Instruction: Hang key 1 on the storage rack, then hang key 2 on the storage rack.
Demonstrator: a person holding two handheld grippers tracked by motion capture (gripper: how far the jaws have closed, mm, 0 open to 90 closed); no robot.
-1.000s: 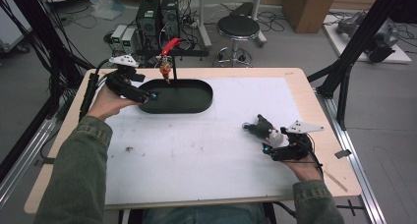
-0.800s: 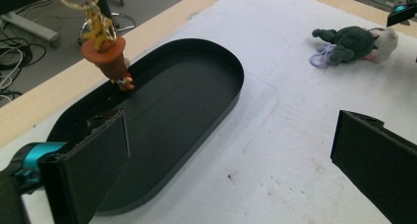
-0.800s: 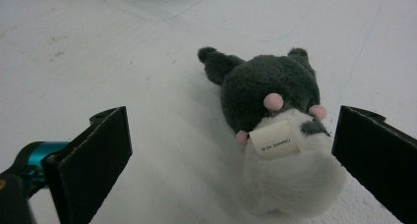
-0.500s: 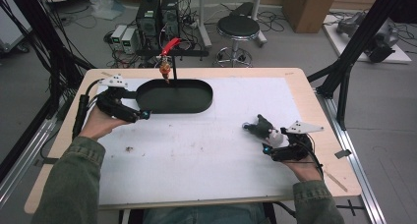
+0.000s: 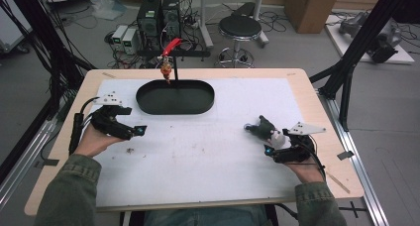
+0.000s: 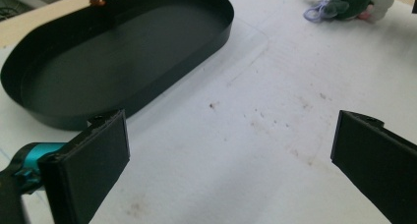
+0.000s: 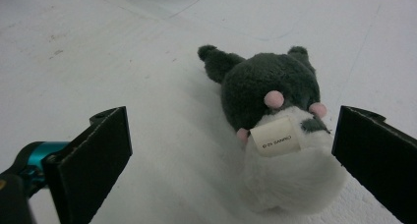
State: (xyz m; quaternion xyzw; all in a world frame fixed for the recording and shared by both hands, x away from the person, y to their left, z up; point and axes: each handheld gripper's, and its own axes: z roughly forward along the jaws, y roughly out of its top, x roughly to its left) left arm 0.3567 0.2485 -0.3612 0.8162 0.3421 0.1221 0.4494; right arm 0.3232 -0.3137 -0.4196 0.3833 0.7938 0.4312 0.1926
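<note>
High view, step: right gripper [image 5: 270,145], jaws spread, is lining up on the plush toy [image 5: 265,130] near the table's [image 5: 317,112] right edge.
Left gripper [image 5: 138,131]: jaws spread, holding nothing.
Next: closing on the toy, likely carrying it to the black tray [image 5: 148,104].

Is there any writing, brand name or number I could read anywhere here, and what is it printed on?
"SANRIO", upside down, preceded by small characters too blurred to read: on the white fabric tag sewn to the grey and white plush toy, seen in the right gripper view.
Nothing else is readable: the computer boxes on the floor and the cardboard box in the high view show no legible lettering.
</note>
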